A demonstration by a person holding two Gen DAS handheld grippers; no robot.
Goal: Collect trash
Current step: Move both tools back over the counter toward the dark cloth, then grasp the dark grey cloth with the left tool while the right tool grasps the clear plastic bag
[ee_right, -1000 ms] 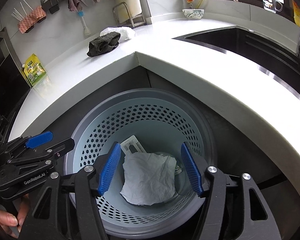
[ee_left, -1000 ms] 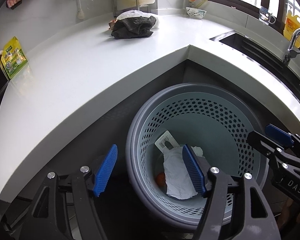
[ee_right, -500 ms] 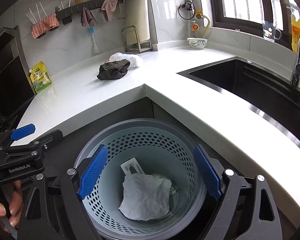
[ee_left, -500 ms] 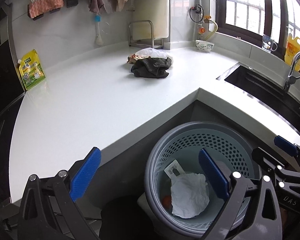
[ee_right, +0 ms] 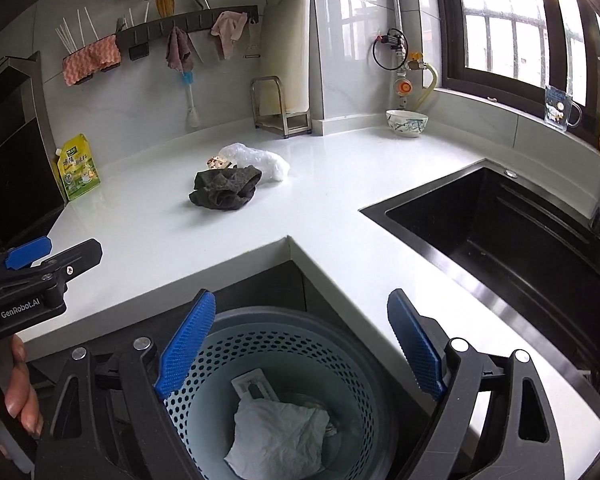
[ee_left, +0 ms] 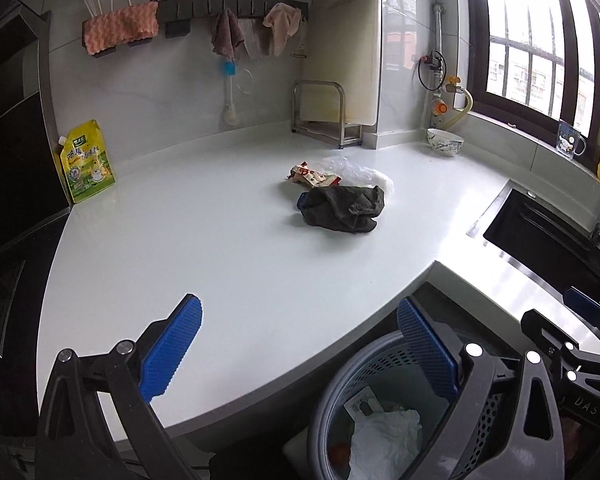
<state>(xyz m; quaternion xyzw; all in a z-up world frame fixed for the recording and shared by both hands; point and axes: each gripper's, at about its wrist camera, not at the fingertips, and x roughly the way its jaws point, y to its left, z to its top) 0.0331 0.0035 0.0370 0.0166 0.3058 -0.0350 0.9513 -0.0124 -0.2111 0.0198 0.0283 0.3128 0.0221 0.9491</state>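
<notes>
Both grippers have lifted away from the perforated grey bin [ee_right: 300, 344] since a second ago, so the white counter [ee_left: 220, 248] now fills more of each view, and their jaws have just been opening with nothing between them. The left gripper [ee_left: 300, 356] stands wide apart over the counter's edge; the right gripper [ee_right: 300, 344] gapes above the bin. Down inside lies a crumpled white paper [ee_right: 276, 436] on a barcoded card [ee_right: 256, 390]; something orange beside it is half hidden. Well beyond the jaws, mid-counter, sit a dark crumpled cloth [ee_left: 344, 208], a clear plastic bag [ee_left: 356, 174] and a red snack wrapper [ee_left: 312, 176], partly covered.
</notes>
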